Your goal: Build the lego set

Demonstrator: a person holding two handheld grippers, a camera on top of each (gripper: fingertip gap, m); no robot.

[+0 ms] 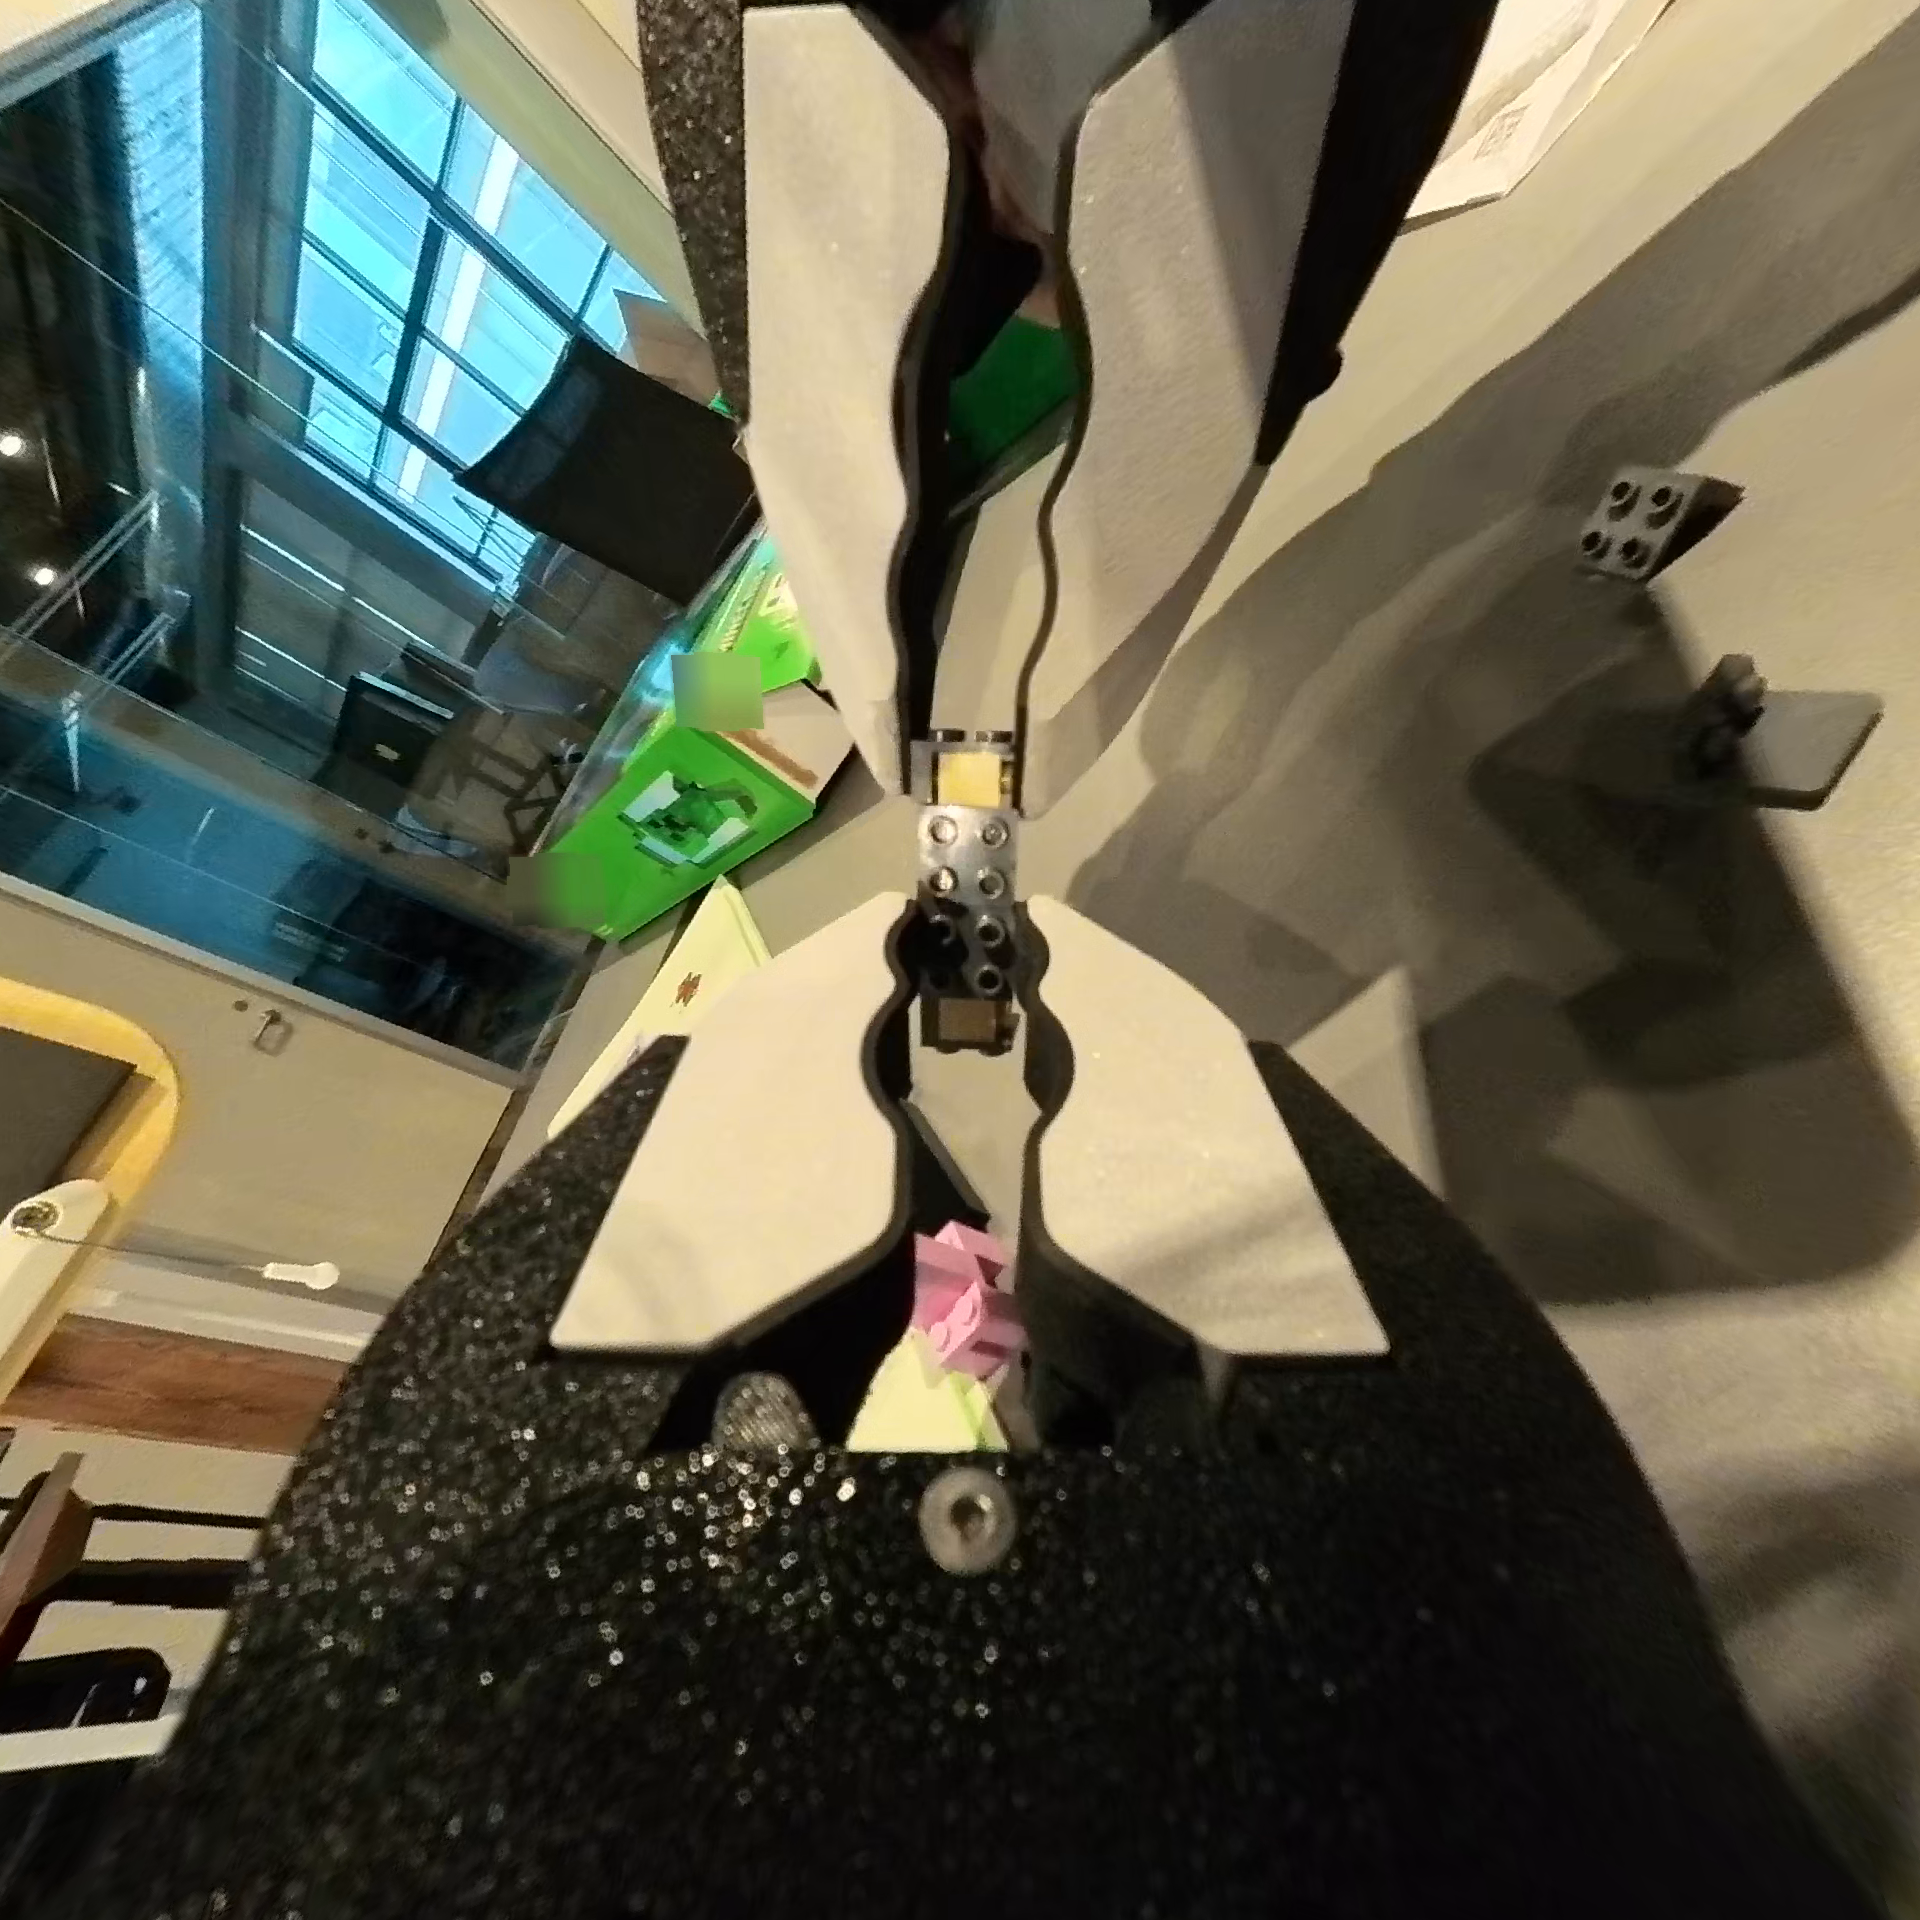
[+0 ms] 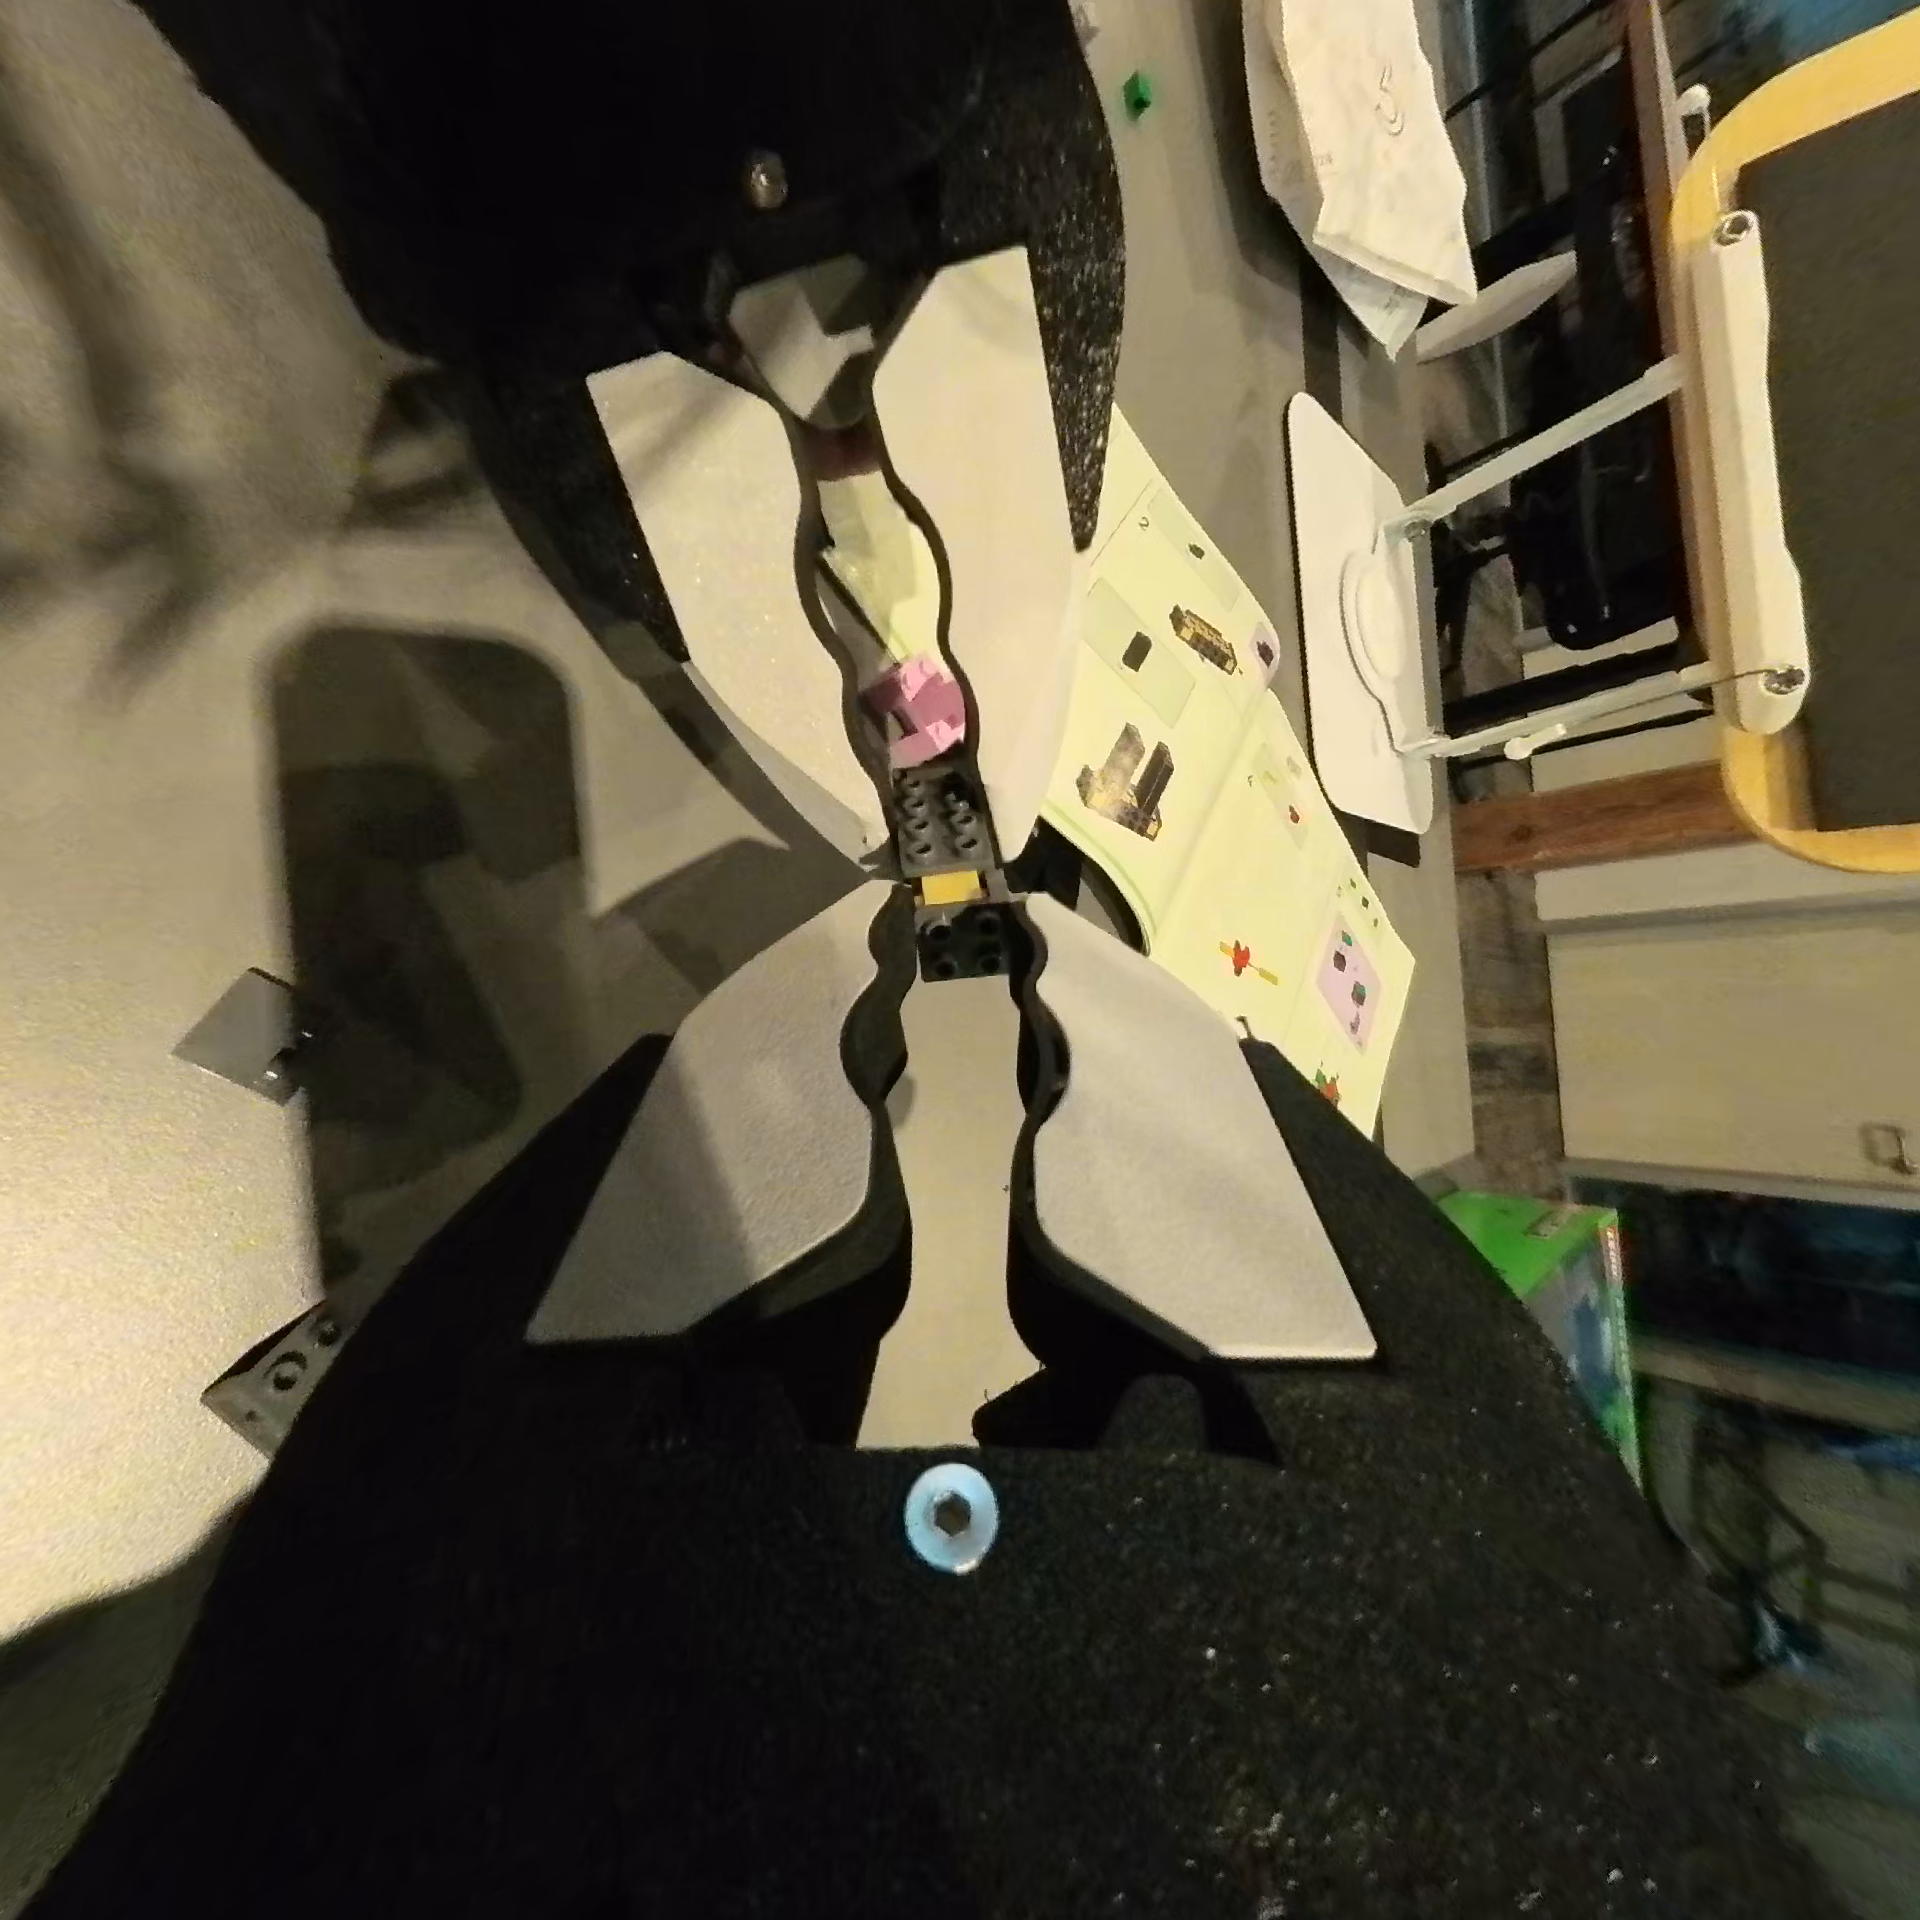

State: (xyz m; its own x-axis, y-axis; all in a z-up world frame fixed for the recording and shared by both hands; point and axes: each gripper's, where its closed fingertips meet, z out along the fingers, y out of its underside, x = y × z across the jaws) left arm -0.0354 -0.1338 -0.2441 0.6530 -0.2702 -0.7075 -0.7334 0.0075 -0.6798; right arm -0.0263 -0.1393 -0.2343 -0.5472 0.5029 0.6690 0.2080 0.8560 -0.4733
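Observation:
My left gripper (image 1: pixel 966 925) is shut on a black studded plate (image 1: pixel 966 904). My right gripper (image 1: pixel 966 779) comes in from the opposite side, tip to tip. In the right wrist view my right gripper (image 2: pixel 961 935) is shut on a small black brick (image 2: pixel 964 951) with a yellow piece (image 2: pixel 951 888) on its far end. That end touches the black plate (image 2: pixel 940 816) held by the left gripper (image 2: pixel 935 821). Both pieces are held above the grey table. A pink brick (image 1: pixel 961 1299) shows through the gap between the left fingers, also in the right wrist view (image 2: pixel 914 707).
A dark grey 2x2 brick (image 1: pixel 1642 525) and a flat grey hinged plate (image 1: pixel 1787 748) lie on the table (image 1: pixel 1455 1766). An open instruction booklet (image 2: pixel 1247 790), a white stand (image 2: pixel 1361 623), a white paper bag (image 2: pixel 1351 156) and green boxes (image 1: pixel 707 810) sit along the table edge. My two grippers' fingertips are within a few centimetres of each other.

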